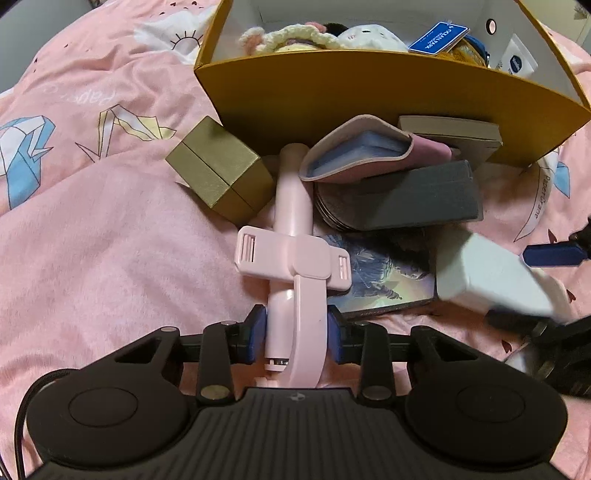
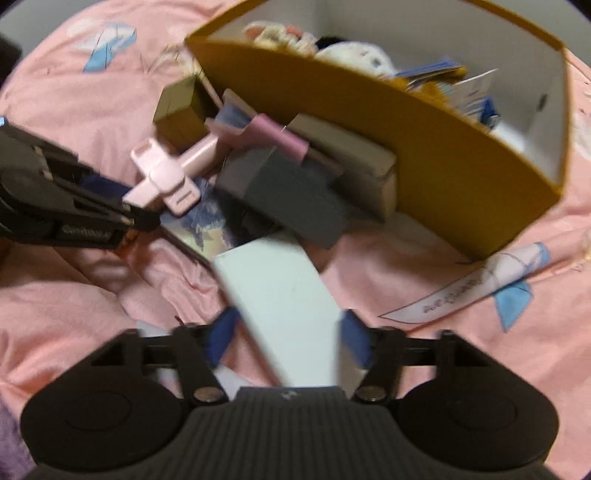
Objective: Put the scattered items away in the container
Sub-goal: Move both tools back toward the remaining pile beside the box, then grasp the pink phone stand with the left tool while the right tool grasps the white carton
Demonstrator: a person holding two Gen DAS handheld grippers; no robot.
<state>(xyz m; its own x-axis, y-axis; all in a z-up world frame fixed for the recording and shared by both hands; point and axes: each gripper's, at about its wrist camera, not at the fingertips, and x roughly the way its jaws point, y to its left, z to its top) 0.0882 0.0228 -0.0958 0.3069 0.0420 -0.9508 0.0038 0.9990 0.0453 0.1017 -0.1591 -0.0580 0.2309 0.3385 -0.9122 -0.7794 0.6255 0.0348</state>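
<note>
The left gripper (image 1: 296, 334) clamps the pink phone holder (image 1: 291, 254) lying on the pink bedspread (image 1: 110, 258). The right gripper (image 2: 288, 334), blurred, seems to grip a white box (image 2: 277, 295). Both lie near the yellow container (image 1: 369, 96), among scattered boxes.

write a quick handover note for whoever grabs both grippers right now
Left hand-held gripper: blue pads around the pink phone holder, which lies on the pink bedspread.
Right hand-held gripper: straddling the white box; blur hides whether the pads press.
Done: plush toys and a blue tag already in the yellow container.
Left: gold box, pink card pouch, grey box, beige box, picture card still beside the container.
</note>
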